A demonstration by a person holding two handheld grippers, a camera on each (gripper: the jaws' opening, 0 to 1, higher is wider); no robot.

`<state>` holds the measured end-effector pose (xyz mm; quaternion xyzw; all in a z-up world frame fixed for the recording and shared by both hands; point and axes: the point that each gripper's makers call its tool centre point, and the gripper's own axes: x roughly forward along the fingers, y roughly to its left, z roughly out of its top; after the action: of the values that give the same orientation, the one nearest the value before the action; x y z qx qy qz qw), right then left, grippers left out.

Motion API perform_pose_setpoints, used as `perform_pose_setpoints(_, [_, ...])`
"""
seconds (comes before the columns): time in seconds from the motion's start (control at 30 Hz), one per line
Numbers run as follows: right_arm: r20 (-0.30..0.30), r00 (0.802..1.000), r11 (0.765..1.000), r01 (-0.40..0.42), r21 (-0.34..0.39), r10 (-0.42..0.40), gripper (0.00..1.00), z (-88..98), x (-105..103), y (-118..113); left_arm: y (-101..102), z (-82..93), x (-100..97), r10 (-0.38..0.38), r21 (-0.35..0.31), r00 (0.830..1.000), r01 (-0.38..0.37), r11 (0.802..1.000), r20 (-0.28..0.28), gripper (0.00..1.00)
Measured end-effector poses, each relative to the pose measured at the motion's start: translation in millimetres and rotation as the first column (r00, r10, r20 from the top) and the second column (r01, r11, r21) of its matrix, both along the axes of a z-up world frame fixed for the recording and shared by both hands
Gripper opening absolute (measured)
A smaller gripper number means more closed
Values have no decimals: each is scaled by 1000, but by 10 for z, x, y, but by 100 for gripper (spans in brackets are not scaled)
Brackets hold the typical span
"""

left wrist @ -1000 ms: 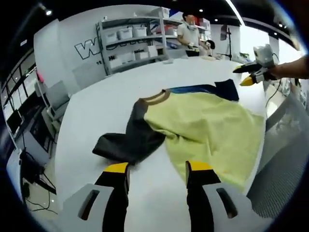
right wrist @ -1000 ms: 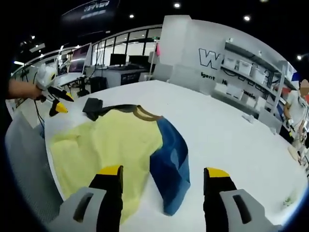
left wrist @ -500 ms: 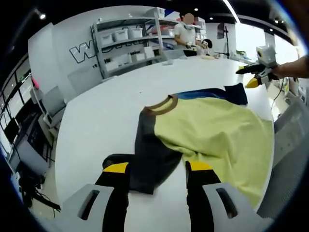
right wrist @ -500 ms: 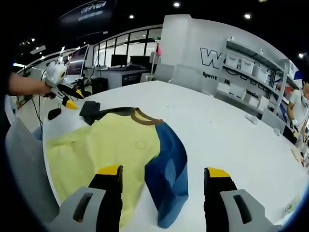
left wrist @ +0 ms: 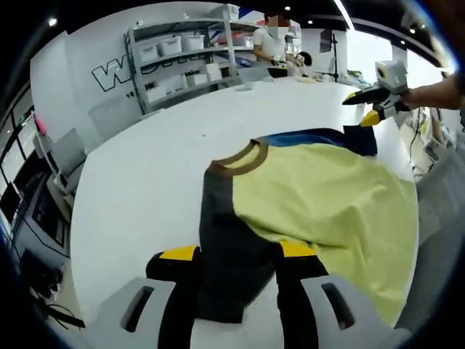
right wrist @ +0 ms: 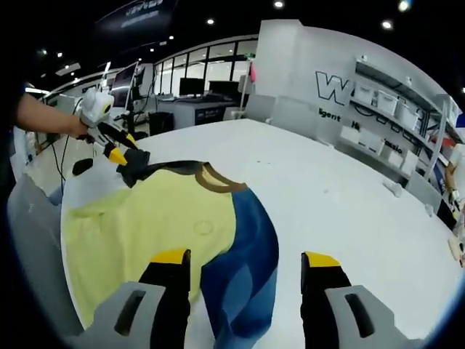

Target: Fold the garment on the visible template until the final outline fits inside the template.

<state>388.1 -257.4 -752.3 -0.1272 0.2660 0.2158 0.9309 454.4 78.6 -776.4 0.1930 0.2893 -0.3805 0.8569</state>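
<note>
A shirt lies spread on the white table (left wrist: 138, 182), with a yellow body (left wrist: 327, 203), a brown collar (left wrist: 240, 156), a dark grey sleeve (left wrist: 229, 247) and a blue sleeve (right wrist: 251, 247). My left gripper (left wrist: 236, 254) is open, its jaws standing either side of the dark grey sleeve. My right gripper (right wrist: 245, 258) is open, with the blue sleeve between its jaws. In the right gripper view the left gripper (right wrist: 116, 149) sits at the dark sleeve's end (right wrist: 138, 166). In the left gripper view the right gripper (left wrist: 367, 107) hovers by the dark blue sleeve end (left wrist: 356, 138).
A grey mesh panel (left wrist: 439, 218) stands at the table's edge beside the shirt's hem, also the grey panel (right wrist: 29, 240) in the right gripper view. Shelves with white bins (left wrist: 174, 58) and a person (left wrist: 272, 43) are beyond the table. Bare table top (right wrist: 349, 203) spreads past the collar.
Both cameras have moved in and lower toward the shirt. The dark sleeve now lies between the left jaws, and the blue sleeve reaches further between the right jaws.
</note>
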Motion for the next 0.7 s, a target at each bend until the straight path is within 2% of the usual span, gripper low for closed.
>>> perform_pose_setpoints(0.33, [-47, 998, 999, -50, -5, 50, 58, -110, 219, 35, -70, -47, 207, -14, 12, 999, 15, 1000, -32, 45])
perform_pose_setpoints(0.4, [-59, 997, 998, -58, -5, 58, 57, -163, 255, 35, -73, -64, 267, 1, 11, 999, 0, 1000, -36, 44])
perform_pose_setpoints(0.43, [-63, 996, 998, -60, -2, 60, 57, -184, 273, 42, -65, -76, 311, 36, 9, 999, -35, 999, -33, 43])
perform_pose_setpoints(0.57, [-70, 996, 998, -58, 13, 58, 55, -276, 326, 79, -105, -157, 305, -21, 81, 1000, 21, 997, 1, 44])
perform_pose_setpoints(0.7, [-66, 996, 999, -52, 0, 51, 55, -360, 401, 103, -156, -181, 333, -26, 64, 1000, 26, 998, -4, 43])
